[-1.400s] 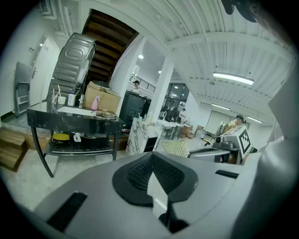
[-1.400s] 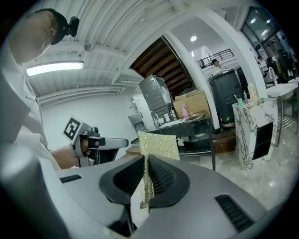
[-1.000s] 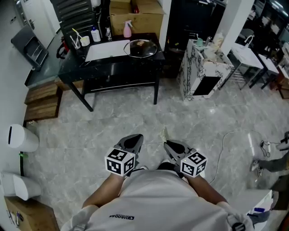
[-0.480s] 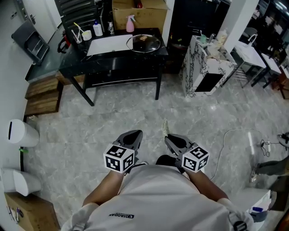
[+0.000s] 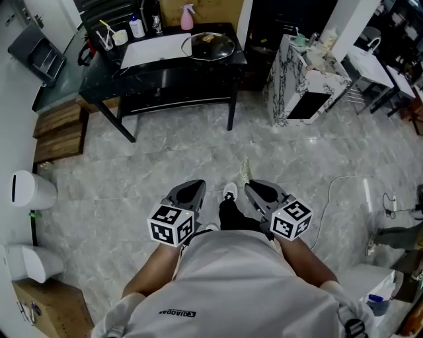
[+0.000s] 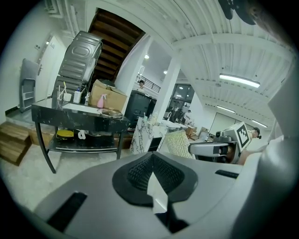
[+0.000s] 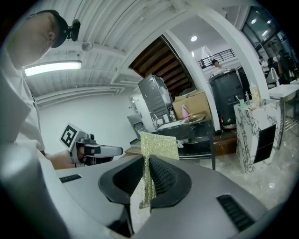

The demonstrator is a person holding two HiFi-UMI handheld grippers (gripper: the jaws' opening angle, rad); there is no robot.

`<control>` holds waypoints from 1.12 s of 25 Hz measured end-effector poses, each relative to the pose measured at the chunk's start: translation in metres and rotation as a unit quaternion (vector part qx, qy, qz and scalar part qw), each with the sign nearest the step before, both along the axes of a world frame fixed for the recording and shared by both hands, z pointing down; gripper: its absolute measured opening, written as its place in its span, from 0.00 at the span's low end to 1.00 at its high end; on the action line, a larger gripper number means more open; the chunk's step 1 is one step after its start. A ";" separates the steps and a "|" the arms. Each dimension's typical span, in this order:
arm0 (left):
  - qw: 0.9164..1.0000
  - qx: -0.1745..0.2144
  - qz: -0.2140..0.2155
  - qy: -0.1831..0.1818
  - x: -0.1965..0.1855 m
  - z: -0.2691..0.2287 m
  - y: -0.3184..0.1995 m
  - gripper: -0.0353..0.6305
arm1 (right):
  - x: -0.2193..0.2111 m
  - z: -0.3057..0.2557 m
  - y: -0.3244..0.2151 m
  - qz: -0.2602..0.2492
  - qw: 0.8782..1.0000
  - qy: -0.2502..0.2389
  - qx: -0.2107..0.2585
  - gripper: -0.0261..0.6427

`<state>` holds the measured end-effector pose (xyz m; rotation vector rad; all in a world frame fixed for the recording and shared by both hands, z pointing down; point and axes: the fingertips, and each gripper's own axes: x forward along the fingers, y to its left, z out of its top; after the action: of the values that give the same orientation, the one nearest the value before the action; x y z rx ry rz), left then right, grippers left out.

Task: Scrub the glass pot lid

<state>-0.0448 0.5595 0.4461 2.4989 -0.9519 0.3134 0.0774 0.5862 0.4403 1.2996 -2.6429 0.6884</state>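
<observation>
Only illegible upside-down print on the person's white shirt [image 5: 251,284]

Grippers, two: left gripper [image 5: 190,190], right gripper [image 5: 256,189]. Glass pot lid [image 5: 209,46], one. Scouring pad [image 5: 245,170], one. Black table [image 5: 168,72], one. Pink spray bottle [image 5: 188,18], one.

shoe [image 5: 229,192]: stepped forward into sight | glass pot lid [image 5: 209,46]: higher in frame

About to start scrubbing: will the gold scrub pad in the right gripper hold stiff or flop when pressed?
Probably fairly stiff: the scrub pad stands upright out of the shut right gripper without drooping. It looks thin and meshy, so it is likely light. It may bend under hard pressing.
</observation>
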 end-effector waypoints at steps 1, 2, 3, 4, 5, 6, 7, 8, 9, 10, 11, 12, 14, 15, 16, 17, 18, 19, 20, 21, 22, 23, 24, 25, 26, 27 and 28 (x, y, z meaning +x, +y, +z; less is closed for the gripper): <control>1.000 -0.005 0.003 -0.003 0.002 0.003 -0.003 0.07 | 0.001 0.002 -0.005 -0.002 1.000 0.000 -0.001 0.14; 1.000 -0.010 0.007 -0.007 0.004 0.007 -0.006 0.07 | 0.002 0.004 -0.012 -0.002 1.000 -0.001 -0.003 0.14; 1.000 -0.014 0.012 -0.012 0.006 0.010 -0.009 0.07 | 0.004 0.007 -0.019 -0.001 1.000 -0.002 -0.005 0.14; 1.000 -0.016 0.015 -0.017 0.008 0.014 -0.014 0.07 | 0.006 0.010 -0.028 0.002 1.000 -0.004 -0.009 0.14; 0.999 -0.019 0.016 -0.021 0.010 0.017 -0.021 0.07 | 0.010 0.014 -0.038 0.006 1.000 -0.006 -0.014 0.14; 0.999 -0.021 0.016 -0.024 0.011 0.020 -0.028 0.07 | 0.014 0.017 -0.050 0.012 1.000 -0.008 -0.019 0.14; 0.999 -0.024 0.014 -0.026 0.012 0.021 -0.037 0.07 | 0.018 0.020 -0.061 0.016 1.000 -0.010 -0.024 0.14; 0.999 -0.027 0.012 -0.029 0.013 0.022 -0.048 0.07 | 0.022 0.022 -0.074 0.020 0.999 -0.011 -0.027 0.14; 0.999 -0.029 0.010 -0.032 0.015 0.022 -0.060 0.07 | 0.027 0.023 -0.087 0.021 0.999 -0.012 -0.029 0.14; 0.999 -0.029 0.008 -0.035 0.017 0.021 -0.073 0.07 | 0.033 0.023 -0.101 0.023 0.999 -0.014 -0.031 0.14; 0.999 -0.029 0.007 -0.038 0.020 0.020 -0.086 0.07 | 0.038 0.023 -0.115 0.025 0.999 -0.016 -0.032 0.14; 0.999 -0.028 0.006 -0.039 0.023 0.018 -0.100 0.07 | 0.044 0.024 -0.128 0.027 0.999 -0.019 -0.034 0.14; 0.999 -0.024 0.004 -0.040 0.030 0.014 -0.129 0.07 | 0.055 0.025 -0.155 0.031 0.999 -0.022 -0.036 0.14; 0.999 -0.022 0.003 -0.039 0.034 0.012 -0.143 0.07 | 0.060 0.026 -0.168 0.031 0.999 -0.023 -0.036 0.14; 0.999 -0.020 0.002 -0.038 0.038 0.011 -0.158 0.07 | 0.065 0.026 -0.182 0.030 0.999 -0.023 -0.035 0.14; 0.999 -0.019 0.001 -0.038 0.043 0.010 -0.172 0.07 | 0.070 0.027 -0.195 0.030 0.999 -0.023 -0.034 0.14; 0.999 -0.018 0.000 -0.038 0.047 0.009 -0.186 0.07 | 0.074 0.027 -0.209 0.029 0.999 -0.024 -0.033 0.14; 0.999 -0.016 -0.001 -0.039 0.051 0.008 -0.199 0.07 | 0.079 0.026 -0.223 0.029 0.999 -0.026 -0.031 0.14; 0.999 -0.013 -0.003 -0.039 0.056 0.006 -0.213 0.07 | 0.082 0.024 -0.236 0.028 0.999 -0.028 -0.028 0.14; 0.999 -0.009 -0.004 -0.039 0.059 0.004 -0.225 0.07 | 0.085 0.023 -0.249 0.026 0.999 -0.029 -0.025 0.14; 0.999 -0.005 -0.006 -0.039 0.063 0.001 -0.237 0.07 | 0.088 0.021 -0.261 0.024 0.999 -0.029 -0.023 0.14; 0.999 -0.002 -0.008 -0.039 0.067 -0.001 -0.248 0.07 | 0.091 0.019 -0.272 0.021 0.999 -0.029 -0.020 0.14; 0.999 0.000 -0.011 -0.039 0.071 -0.003 -0.258 0.07 | 0.094 0.017 -0.282 0.018 0.999 -0.029 -0.018 0.14; 0.999 0.001 -0.014 -0.038 0.075 -0.004 -0.268 0.07 | 0.098 0.016 -0.293 0.015 0.999 -0.030 -0.016 0.14; 0.999 0.001 -0.016 -0.038 0.079 -0.006 -0.278 0.07 | 0.101 0.013 -0.303 0.012 0.999 -0.030 -0.014 0.14; 0.999 0.002 -0.018 -0.038 0.083 -0.008 -0.287 0.07 | 0.104 0.010 -0.314 0.009 0.999 -0.030 -0.012 0.14; 0.999 0.004 -0.020 -0.038 0.087 -0.011 -0.295 0.07 | 0.107 0.007 -0.323 0.006 0.999 -0.030 -0.009 0.14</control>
<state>0.0419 0.2647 0.4355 2.4876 -1.0332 0.3948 0.1841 0.2629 0.4475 1.3110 -2.6701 0.7633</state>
